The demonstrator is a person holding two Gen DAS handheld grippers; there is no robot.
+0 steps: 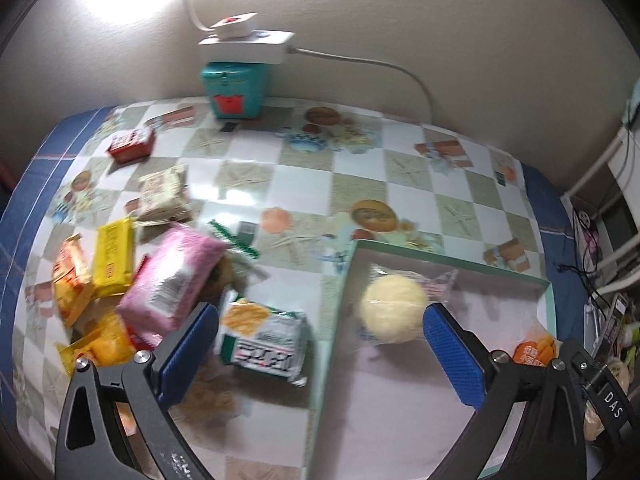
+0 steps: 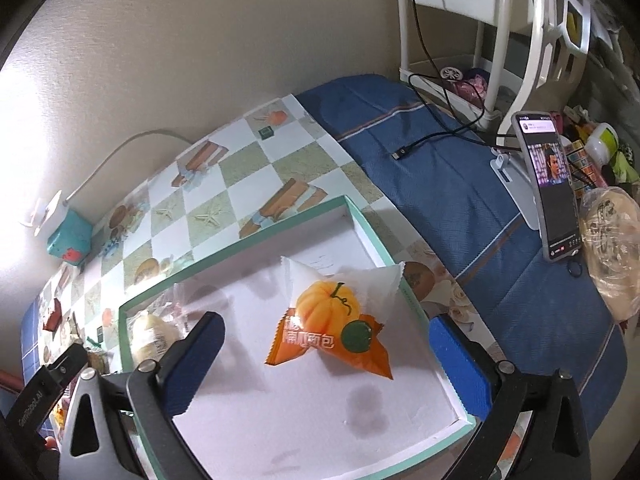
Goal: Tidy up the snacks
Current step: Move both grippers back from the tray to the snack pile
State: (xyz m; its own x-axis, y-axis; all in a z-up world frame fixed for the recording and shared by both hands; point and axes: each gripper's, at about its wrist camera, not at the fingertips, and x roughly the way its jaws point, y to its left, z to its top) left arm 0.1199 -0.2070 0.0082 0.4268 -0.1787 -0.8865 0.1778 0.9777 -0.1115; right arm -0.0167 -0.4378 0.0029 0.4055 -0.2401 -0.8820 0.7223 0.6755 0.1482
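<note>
The shallow white cardboard box with a mint-green rim (image 2: 256, 236) lies on the checked, picture-printed tablecloth (image 1: 360, 168) as the place to collect snacks, and two are already in it: a pale yellow round bun in clear wrap (image 1: 394, 308), near the box's wall on the pile's side, and a pumpkin-shaped orange bun in an orange-and-white wrapper (image 2: 332, 320), toward the wall on the blue-cloth side, well apart from the first. In its own view the right gripper (image 2: 324, 364) hangs over the pumpkin bun with its blue-padded fingers (image 2: 196, 364) spread wide to either side of the packet and touching nothing, which reads as a finished drop. The left gripper (image 1: 320, 354) is likewise spread wide and empty, straddling the box's wall; from it the yellow bun sits at about one o'clock and a green-and-white cracker packet (image 1: 266, 338) at about eleven, just outside the box, so that packet looks a likely next pick. The unsorted heap stays farther out at ten o'clock: a pink soft packet (image 1: 172, 280), a yellow block packet (image 1: 114, 258), orange packets (image 1: 72, 280), with a beige packet (image 1: 164, 192) and a red carton (image 1: 132, 144) beyond. The left view is smeared, so the print on the packets is unreadable and what lies under the pink packet is hidden. The box's near corner is cut off behind the gripper bodies, and the dark blotch on its floor is unclear.
</note>
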